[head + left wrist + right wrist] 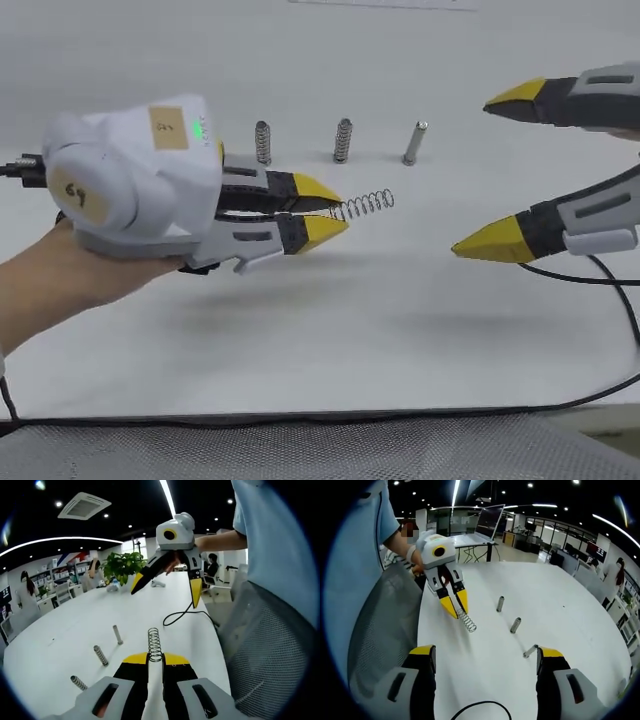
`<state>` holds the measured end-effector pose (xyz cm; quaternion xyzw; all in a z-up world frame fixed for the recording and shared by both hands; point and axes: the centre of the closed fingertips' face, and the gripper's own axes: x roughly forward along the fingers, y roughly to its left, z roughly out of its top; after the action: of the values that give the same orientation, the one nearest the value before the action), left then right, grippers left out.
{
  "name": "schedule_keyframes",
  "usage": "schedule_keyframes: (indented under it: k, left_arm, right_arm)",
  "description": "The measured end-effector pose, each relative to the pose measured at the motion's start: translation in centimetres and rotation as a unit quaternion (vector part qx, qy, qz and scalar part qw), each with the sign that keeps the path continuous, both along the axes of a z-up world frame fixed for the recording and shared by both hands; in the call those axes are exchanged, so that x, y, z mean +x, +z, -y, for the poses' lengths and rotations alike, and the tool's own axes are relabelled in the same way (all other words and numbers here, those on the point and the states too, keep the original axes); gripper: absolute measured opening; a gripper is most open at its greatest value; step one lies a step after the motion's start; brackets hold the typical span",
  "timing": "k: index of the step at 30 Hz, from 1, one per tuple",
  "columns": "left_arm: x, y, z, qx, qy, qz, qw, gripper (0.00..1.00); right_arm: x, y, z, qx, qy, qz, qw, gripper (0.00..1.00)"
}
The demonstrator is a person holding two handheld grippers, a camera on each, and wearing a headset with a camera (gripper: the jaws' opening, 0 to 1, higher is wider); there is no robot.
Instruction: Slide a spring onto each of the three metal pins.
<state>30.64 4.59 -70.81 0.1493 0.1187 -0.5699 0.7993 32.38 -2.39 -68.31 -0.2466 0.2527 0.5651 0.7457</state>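
The bare pin (416, 143) stood upright on the white table (300, 330), at the right end of a row of three in the head view. Just to its left stood the middle pin (343, 140), and beyond that the last pin (263, 143). Each of those two had a spring coiled round its shaft.

The left gripper (325, 212) was nearer the person than the bare pin and off to its left, held in a hand (60, 280). Its jaws were closed almost together, pinching one end of a loose spring (365, 205). The spring stuck out level from the yellow tips. Its free end pointed toward the bare pin's side of the table but stopped short of the pin. In the left gripper view the spring showed just right of the bare pin, with a gap of table between them.

The right gripper (480, 175) hung to the right of the bare pin, its jaws spread wide and nothing between them. In the right gripper view the bare pin showed close beside one jaw tip, though the head view had them apart. A black cable (600, 275) ran over the table on the person's side of the bare pin, under the right gripper.
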Motion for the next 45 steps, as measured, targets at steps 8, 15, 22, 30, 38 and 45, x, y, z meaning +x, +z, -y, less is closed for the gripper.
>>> schedule_keyframes:
  k: [8,15,22,30,38,45]
  left_arm:
    - [-0.6,0.4,0.0,-0.003,-0.004,0.006,1.0000,0.02]
    - [-1.1,0.5,0.1,-0.003,-0.007,0.009,0.9999,0.02]
    - [-1.3,0.5,0.2,-0.004,-0.011,0.009,0.9999,0.02]
    - [-1.4,0.4,0.2,-0.005,-0.012,0.007,0.9999,0.02]
    - [-1.4,0.3,0.2,-0.007,-0.010,0.005,0.9999,0.02]
    - [-1.3,0.3,0.1,-0.008,-0.009,0.004,0.9999,0.02]
  right_arm:
    - [-0.7,0.2,-0.8,-0.020,0.041,0.001,0.9989,0.75]
    - [-0.9,0.2,-1.9,-0.032,0.079,-0.002,0.9964,0.69]
    - [-1.6,-0.4,-3.1,-0.057,0.135,-0.006,0.9892,0.56]
    - [-2.1,-1.0,-4.2,-0.076,0.176,-0.013,0.9812,0.41]
    - [-2.2,-1.3,-4.7,-0.081,0.201,-0.017,0.9761,0.36]
    - [-2.4,-1.5,-5.0,-0.085,0.212,-0.020,0.9734,0.29]
